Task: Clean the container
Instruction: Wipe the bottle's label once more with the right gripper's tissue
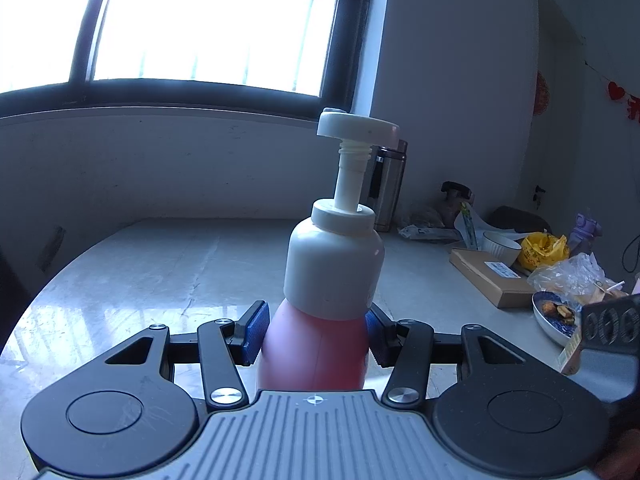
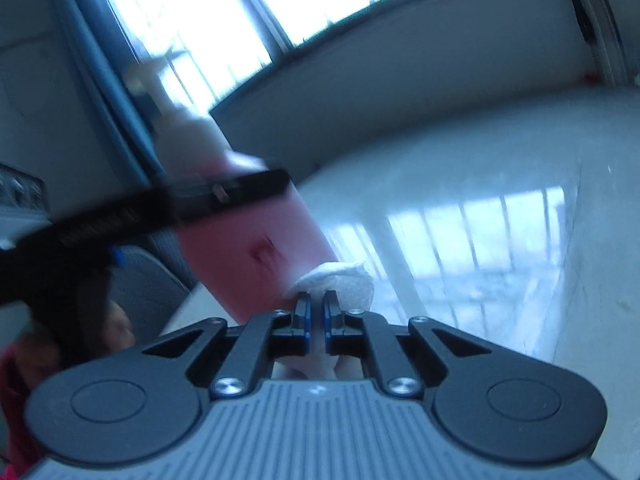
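While left fingers (image 1: 314, 330) pinch bottle (image 1: 320, 344) and right fingers (image 2: 316, 306) pinch wipe (image 2: 340, 280), window (image 1: 200, 20) lights glossy table (image 1: 140, 280).

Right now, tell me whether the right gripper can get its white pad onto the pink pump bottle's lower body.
Probably yes: the right gripper holds the white pad beside the pink pump bottle, nothing between; the left gripper clamps higher up.
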